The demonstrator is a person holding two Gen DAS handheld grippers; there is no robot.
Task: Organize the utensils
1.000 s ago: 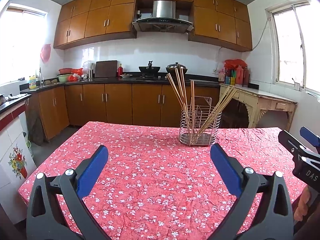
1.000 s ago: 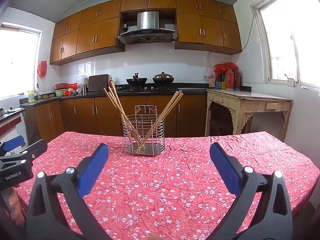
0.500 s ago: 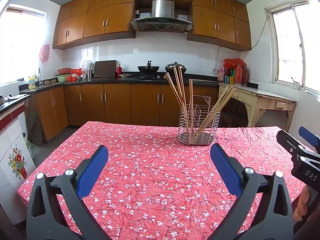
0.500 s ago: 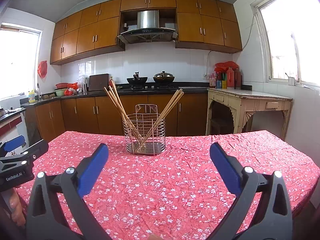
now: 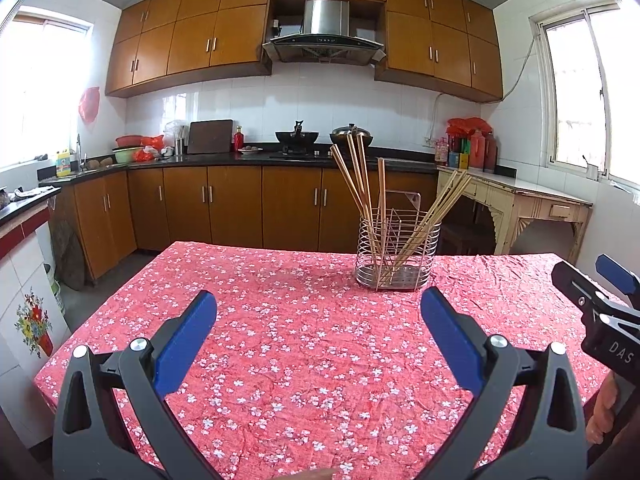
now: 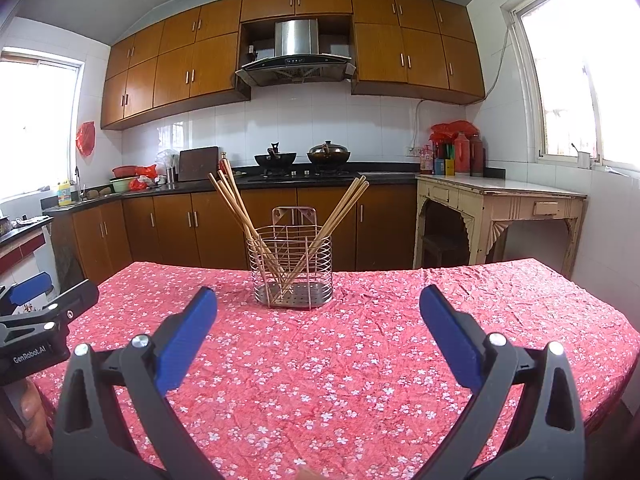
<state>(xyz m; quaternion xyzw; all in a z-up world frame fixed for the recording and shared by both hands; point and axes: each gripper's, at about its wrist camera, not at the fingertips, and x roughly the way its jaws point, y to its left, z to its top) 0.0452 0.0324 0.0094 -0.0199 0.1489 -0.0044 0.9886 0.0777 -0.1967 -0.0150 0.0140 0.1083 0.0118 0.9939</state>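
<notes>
A wire utensil holder point(image 5: 397, 254) point(image 6: 291, 270) stands near the far side of the table with the red floral cloth point(image 5: 304, 340) point(image 6: 360, 360). Several wooden chopsticks point(image 5: 360, 184) point(image 6: 236, 208) lean in it, some to the left and some to the right. My left gripper point(image 5: 318, 306) is open above the cloth, well short of the holder, with nothing between its blue pads. My right gripper point(image 6: 318, 300) is likewise open and empty, facing the holder. Each view catches the other gripper at its edge, held by a hand point(image 5: 602, 412) point(image 6: 34, 420).
Brown kitchen cabinets point(image 5: 240, 208) and a black counter with woks point(image 6: 298, 156) run behind the table. A cream side table point(image 6: 500, 208) stands at the right wall under a window. Floor drops away at the table's left edge point(image 5: 100, 300).
Both views sit slightly lower and a little farther from the holder than a second ago; the grippers stay open and the chopsticks have not moved.
</notes>
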